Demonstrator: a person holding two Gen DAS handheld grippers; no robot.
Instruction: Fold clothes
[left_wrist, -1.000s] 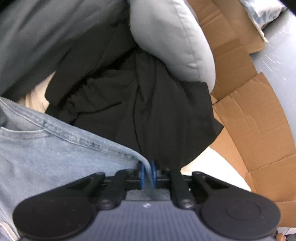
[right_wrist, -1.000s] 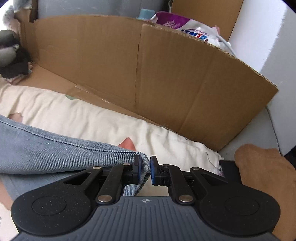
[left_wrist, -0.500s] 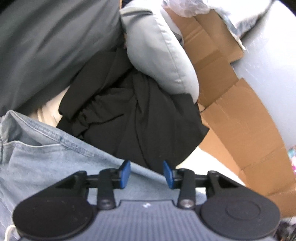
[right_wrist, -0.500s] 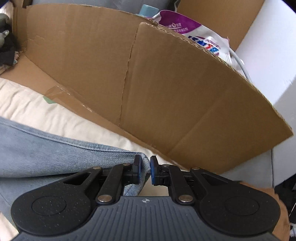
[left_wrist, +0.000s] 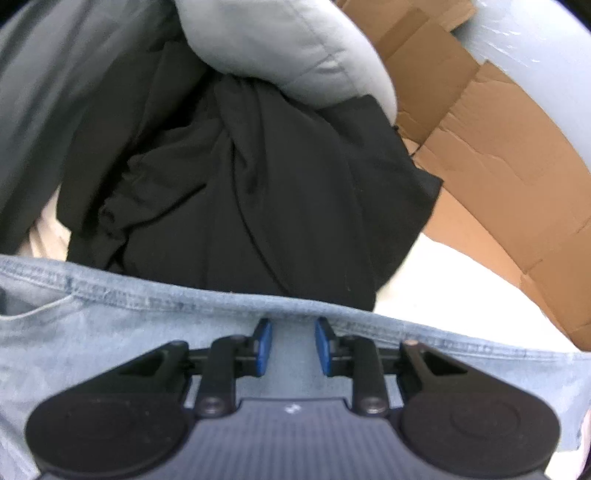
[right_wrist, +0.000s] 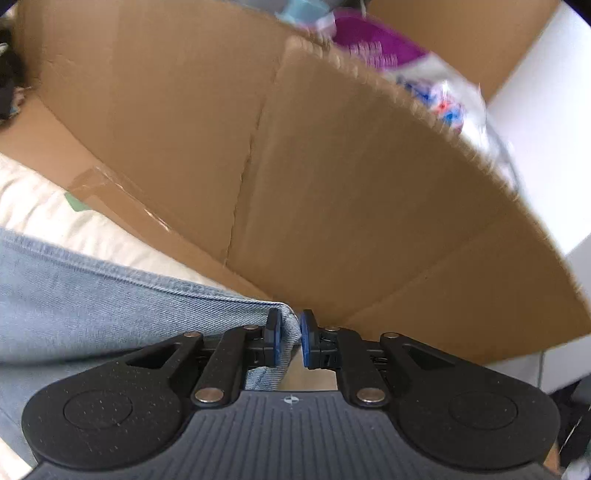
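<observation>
Light blue jeans (left_wrist: 110, 332) lie flat under my left gripper (left_wrist: 291, 343), waistband seam running across the view. That gripper is open, its blue pads (left_wrist: 263, 341) spread just above the denim and holding nothing. In the right wrist view the jeans (right_wrist: 92, 295) stretch in from the left, and my right gripper (right_wrist: 290, 341) is shut on a folded corner of them. The denim hangs between its blue pads (right_wrist: 274, 338).
A heap of black clothes (left_wrist: 240, 184) lies just beyond the waistband, under a grey cushion (left_wrist: 288, 48). Cardboard walls (left_wrist: 498, 166) (right_wrist: 332, 166) rise close ahead and to the right. A cream sheet (right_wrist: 44, 218) covers the surface. A purple-and-white bag (right_wrist: 388, 48) sits behind the cardboard.
My left gripper was shut on the jeans' edge a second ago; it has let go and opened, and sits lower over the denim. My right gripper keeps its hold and has moved toward the cardboard.
</observation>
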